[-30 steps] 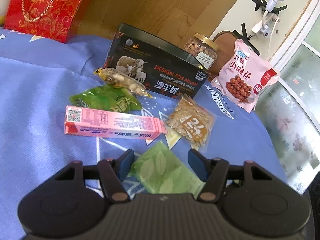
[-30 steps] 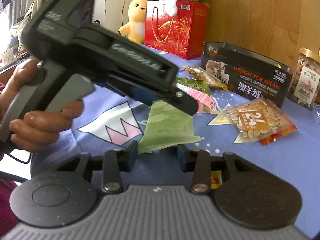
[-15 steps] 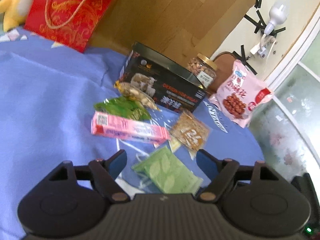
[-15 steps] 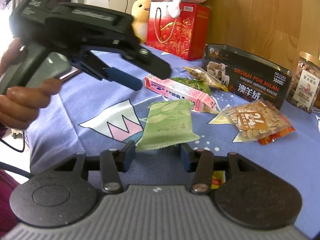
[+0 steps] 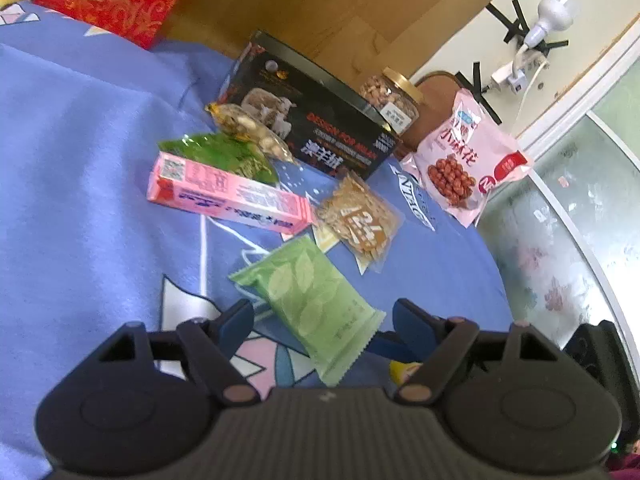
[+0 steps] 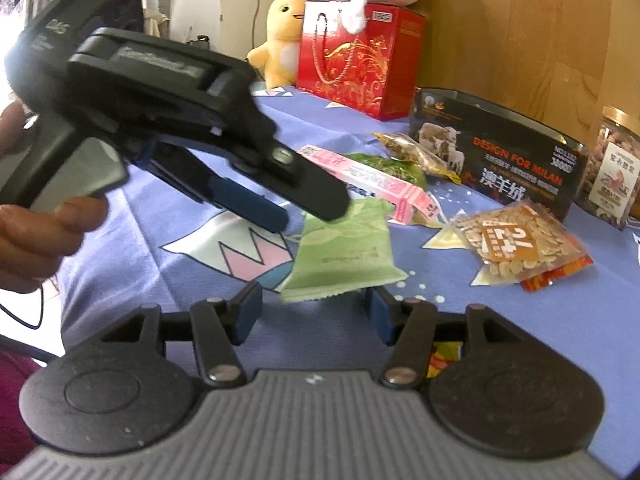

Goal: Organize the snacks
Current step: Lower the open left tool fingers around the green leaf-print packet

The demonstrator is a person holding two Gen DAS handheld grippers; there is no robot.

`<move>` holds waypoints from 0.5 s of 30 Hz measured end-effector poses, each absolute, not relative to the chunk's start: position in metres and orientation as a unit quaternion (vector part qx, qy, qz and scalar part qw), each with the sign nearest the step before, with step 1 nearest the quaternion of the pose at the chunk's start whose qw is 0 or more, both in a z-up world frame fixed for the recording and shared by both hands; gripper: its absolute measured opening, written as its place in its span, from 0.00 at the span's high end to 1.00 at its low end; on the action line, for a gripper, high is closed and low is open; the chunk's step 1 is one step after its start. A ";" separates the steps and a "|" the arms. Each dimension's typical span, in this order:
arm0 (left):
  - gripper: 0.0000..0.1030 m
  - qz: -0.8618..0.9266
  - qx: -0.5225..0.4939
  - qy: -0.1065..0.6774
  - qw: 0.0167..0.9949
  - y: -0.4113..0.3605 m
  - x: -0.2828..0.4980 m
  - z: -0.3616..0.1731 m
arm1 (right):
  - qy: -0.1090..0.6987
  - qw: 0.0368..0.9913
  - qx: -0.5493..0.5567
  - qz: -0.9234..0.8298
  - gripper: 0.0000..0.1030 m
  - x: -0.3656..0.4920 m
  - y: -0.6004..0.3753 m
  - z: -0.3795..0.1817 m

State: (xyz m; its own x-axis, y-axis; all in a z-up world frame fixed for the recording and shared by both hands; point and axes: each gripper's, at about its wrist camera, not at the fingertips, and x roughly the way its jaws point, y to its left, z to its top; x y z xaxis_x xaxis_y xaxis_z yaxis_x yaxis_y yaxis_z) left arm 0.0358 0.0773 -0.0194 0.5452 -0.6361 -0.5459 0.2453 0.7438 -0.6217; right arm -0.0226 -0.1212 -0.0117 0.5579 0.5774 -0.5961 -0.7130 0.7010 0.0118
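Both jaws gaping wide, left gripper [image 5: 322,318] hovering over green leaf-print packet [image 5: 308,300], hiding its far end from right gripper [image 6: 316,308].

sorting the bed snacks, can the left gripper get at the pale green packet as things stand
Probably yes. The left gripper is open, and the pale green packet lies flat on the blue cloth just ahead between its fingers, nothing covering it.

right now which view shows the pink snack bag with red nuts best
Left wrist view: the pink plastic snack bag with red nuts printed on it leans in full sight beside the black box. The right wrist view does not show it.
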 end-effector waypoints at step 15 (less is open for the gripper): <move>0.31 -0.267 -0.232 0.401 0.845 0.058 0.042 -0.023 | 0.292 0.875 -0.112 0.370 0.42 -0.021 -0.121 -0.013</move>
State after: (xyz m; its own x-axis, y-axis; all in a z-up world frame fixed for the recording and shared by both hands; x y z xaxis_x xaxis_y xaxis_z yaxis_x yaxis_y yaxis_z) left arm 0.0416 0.0577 -0.0233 0.5359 -0.6364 -0.5548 0.2646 0.7507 -0.6054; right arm -0.0215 -0.1205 -0.0127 0.5555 0.5826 -0.5933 -0.7136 0.7003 0.0196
